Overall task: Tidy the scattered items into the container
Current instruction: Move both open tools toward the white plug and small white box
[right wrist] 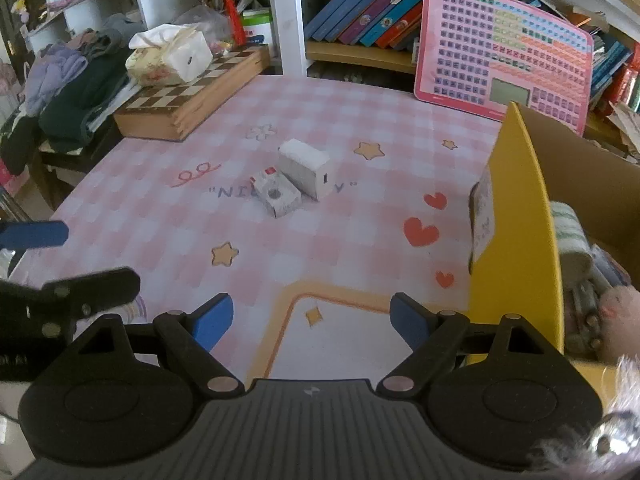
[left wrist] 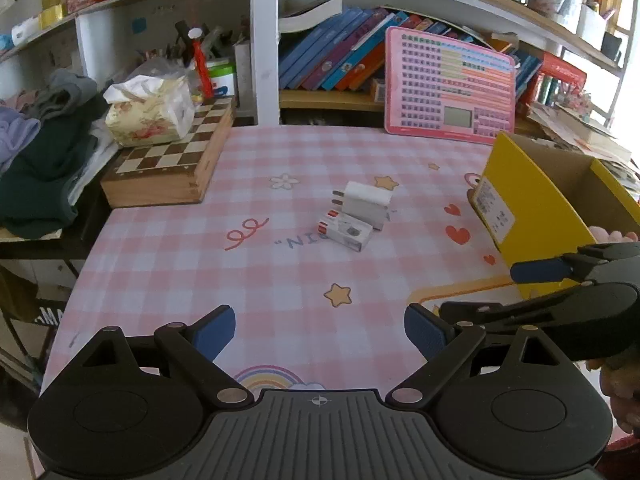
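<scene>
While both grippers hang over the near edge of the pink checked table (left wrist: 280, 152), nothing is held in them. On the left gripper (left wrist: 320, 330) the two blue pads are far apart with only tablecloth between them. On the right gripper (right wrist: 312, 320) the pads are far apart too, and empty.

In the middle of the table sit two small things, touching each other. One is a white charger plug (left wrist: 366, 202) with its metal pins pointing left. Just near of it lies a small white box (left wrist: 346, 232) with red on one end.

On the right side stands a yellow cardboard box (left wrist: 532, 216), open at the top. Some soft and rolled things (right wrist: 576, 240) already lie inside it.

Far left on the table is a wooden chessboard case (left wrist: 172, 164), with a tissue pack (left wrist: 150, 110) on top. A pink toy keyboard (left wrist: 448, 86) leans against the bookshelf at the far side.
</scene>
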A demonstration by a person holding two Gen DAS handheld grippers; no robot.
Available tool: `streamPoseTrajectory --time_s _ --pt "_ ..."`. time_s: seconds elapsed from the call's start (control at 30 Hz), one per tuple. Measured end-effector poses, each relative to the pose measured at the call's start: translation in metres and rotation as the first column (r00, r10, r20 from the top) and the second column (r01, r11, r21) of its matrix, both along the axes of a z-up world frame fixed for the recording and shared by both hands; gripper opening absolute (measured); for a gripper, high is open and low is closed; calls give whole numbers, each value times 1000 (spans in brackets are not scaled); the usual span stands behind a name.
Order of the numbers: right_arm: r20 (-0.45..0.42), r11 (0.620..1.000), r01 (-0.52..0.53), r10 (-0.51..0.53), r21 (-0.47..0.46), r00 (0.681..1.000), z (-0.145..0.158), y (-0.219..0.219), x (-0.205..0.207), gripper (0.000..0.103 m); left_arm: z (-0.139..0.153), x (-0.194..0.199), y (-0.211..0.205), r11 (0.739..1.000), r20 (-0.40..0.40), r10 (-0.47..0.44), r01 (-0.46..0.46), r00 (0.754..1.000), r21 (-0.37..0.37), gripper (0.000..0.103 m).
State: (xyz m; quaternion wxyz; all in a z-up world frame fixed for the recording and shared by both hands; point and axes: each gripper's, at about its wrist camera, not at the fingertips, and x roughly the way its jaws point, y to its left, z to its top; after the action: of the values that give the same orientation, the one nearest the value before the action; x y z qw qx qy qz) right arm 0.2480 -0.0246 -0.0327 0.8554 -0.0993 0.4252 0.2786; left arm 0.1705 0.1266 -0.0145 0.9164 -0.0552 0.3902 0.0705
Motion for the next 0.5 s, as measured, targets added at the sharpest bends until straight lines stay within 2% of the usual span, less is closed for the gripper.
streamPoseTrajectory --time_s 0.33,0.5 --pt "-2 1000 20 -20 22 1000 -6 18 47 85 -8 23 13 1000 -2 20 -20 1000 9 94" --pt "15 1000 19 -20 17 1000 -4 28 73 85 -22 42 16 1000 -63 2 -1 998 28 94"
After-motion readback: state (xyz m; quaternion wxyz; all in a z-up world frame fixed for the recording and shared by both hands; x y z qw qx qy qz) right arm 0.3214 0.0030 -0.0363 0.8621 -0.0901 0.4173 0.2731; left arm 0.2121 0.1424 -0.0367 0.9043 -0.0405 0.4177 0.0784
